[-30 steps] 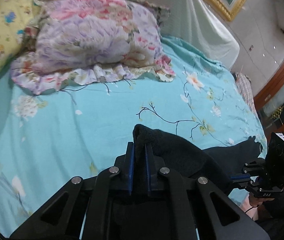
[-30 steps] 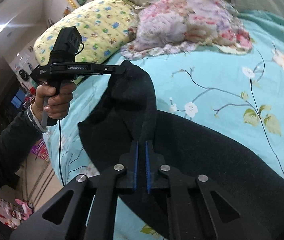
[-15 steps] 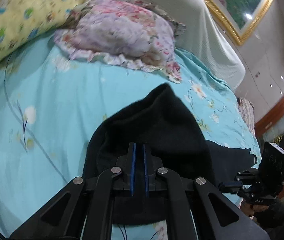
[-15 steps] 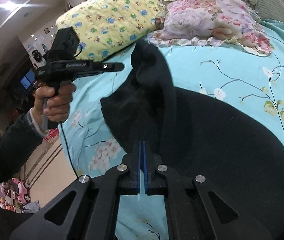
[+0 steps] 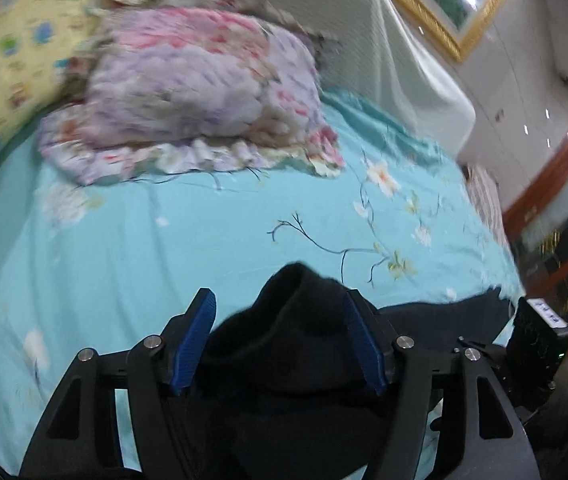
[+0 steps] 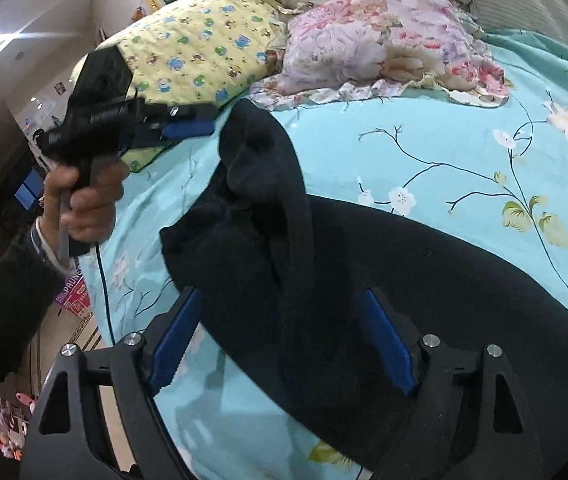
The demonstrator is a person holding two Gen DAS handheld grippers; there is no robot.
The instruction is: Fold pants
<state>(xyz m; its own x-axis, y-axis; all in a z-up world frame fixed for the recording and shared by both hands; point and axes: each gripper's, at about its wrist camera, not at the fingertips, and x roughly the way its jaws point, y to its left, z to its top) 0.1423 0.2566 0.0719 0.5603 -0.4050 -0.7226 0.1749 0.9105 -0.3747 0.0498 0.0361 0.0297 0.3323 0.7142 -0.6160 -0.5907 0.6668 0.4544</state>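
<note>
Both tongs stand wide apart and grip nothing: the left tongs point(image 5: 280, 344) straddle a raised hump of the black pants point(image 5: 295, 360), and the right tongs point(image 6: 284, 344) straddle another part of the same garment. The pants point(image 6: 363, 280) lie on the bed's turquoise floral sheet point(image 6: 423, 152), one end folded over and bunched into a peak, the rest spread flat toward the right. Seen from the right wrist, the left tongs point(image 6: 188, 124) hang just beside that peak, apart from it, with a yellow pillow point(image 6: 200, 52) and a pink floral pillow point(image 6: 383, 48) behind.
</note>
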